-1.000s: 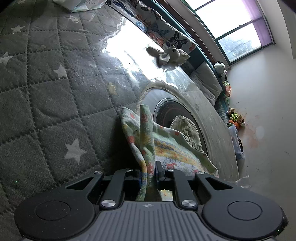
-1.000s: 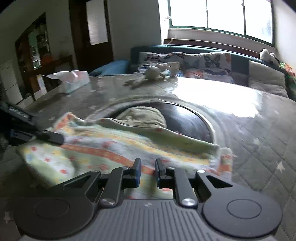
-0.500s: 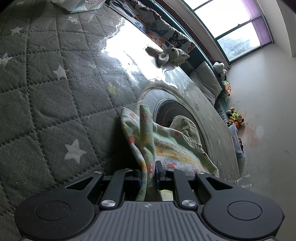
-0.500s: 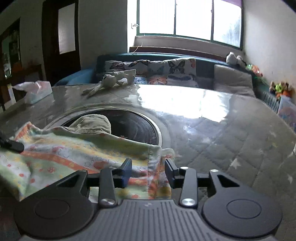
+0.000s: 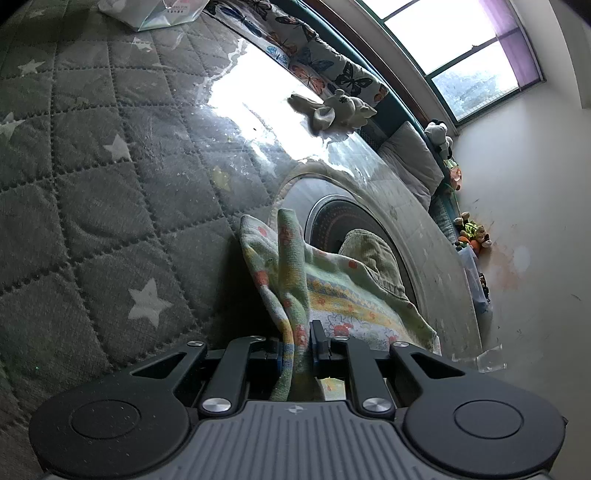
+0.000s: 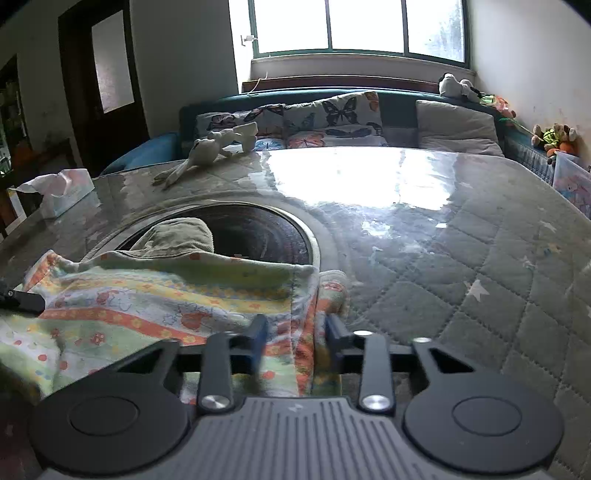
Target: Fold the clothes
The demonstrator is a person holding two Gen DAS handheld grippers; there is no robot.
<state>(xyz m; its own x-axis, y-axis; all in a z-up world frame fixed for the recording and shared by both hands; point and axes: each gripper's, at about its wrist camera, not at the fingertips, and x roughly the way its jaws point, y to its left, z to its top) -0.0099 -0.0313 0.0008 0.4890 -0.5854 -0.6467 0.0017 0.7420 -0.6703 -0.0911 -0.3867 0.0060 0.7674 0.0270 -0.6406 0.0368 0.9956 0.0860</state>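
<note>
The patterned cloth [image 6: 155, 306] lies near the front edge of the table, with one part over the rim of a dark round plate [image 6: 258, 229] set into the tabletop. A small olive cloth [image 6: 177, 234] sits just behind it, on the plate.

The left gripper [image 5: 297, 345] pinches a bunched-up fold of the patterned cloth [image 5: 291, 280], jaws pressed tight on it. The right gripper [image 6: 295, 332] is at the cloth's right corner. Its jaws have just been closing, and the corner is between them, but there is a gap on each side, so they are not squeezing it.

The table [image 6: 461, 258] wears a grey quilted cover with white stars under a shiny clear sheet. To the right of the cloth the quilt is bare and wide. A tissue box [image 6: 62, 192] sits far left, and a white soft toy [image 6: 210, 151] lies at the far edge. Behind is a sofa with butterfly cushions [image 6: 332, 114] under a bright window [image 6: 358, 26].

A second ago the right gripper was over the middle of the cloth; now it is at the right corner. The left gripper looks the same.
</note>
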